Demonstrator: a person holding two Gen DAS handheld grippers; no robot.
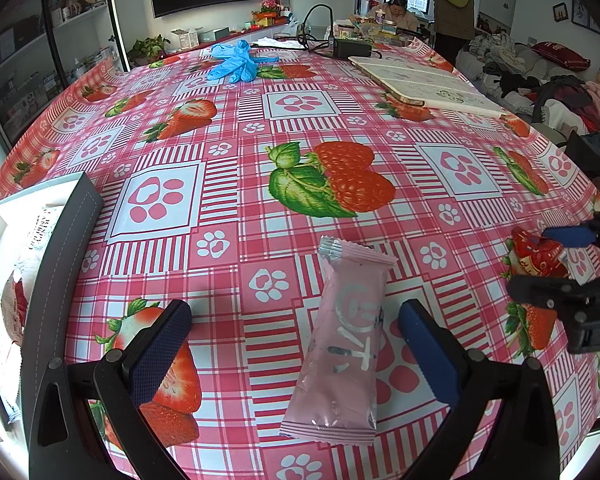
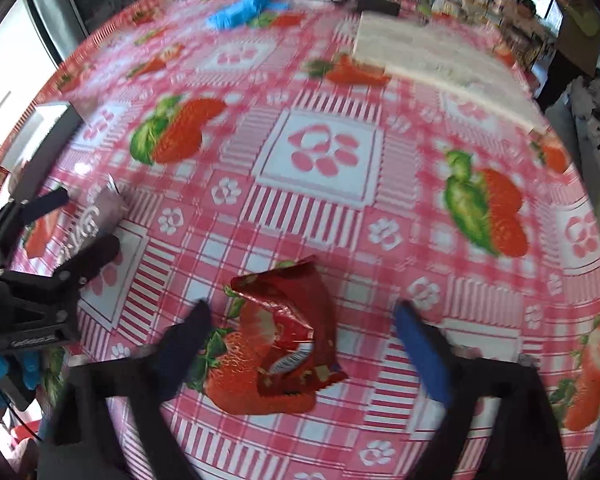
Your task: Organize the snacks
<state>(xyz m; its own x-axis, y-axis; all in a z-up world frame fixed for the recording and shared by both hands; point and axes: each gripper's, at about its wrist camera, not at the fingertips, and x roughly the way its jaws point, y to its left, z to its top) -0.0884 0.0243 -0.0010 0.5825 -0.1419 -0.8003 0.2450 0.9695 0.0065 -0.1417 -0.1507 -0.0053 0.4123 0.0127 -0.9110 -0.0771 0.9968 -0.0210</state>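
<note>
A pink snack packet (image 1: 344, 344) lies flat on the strawberry tablecloth (image 1: 236, 128), between the fingers of my open left gripper (image 1: 294, 314); the pads stand clear of it on both sides. To its right a crumpled red snack packet (image 2: 292, 328) lies on the cloth between the fingers of my right gripper (image 2: 304, 320), which is open, with gaps to both pads. The left wrist view shows that red packet (image 1: 536, 258) and the right gripper (image 1: 554, 266) at the right edge. The right wrist view, which is blurred, shows the pink packet (image 2: 100, 208) inside the left gripper (image 2: 74, 226).
A grey open box (image 1: 60, 240) holding several snack packets stands at the table's left edge. Blue gloves (image 1: 236, 60), a white flat board (image 1: 424, 84) and a black power adapter (image 1: 352, 46) lie at the far end. Two people are beyond the table, and a heap of clothes (image 1: 540, 80) lies to the right.
</note>
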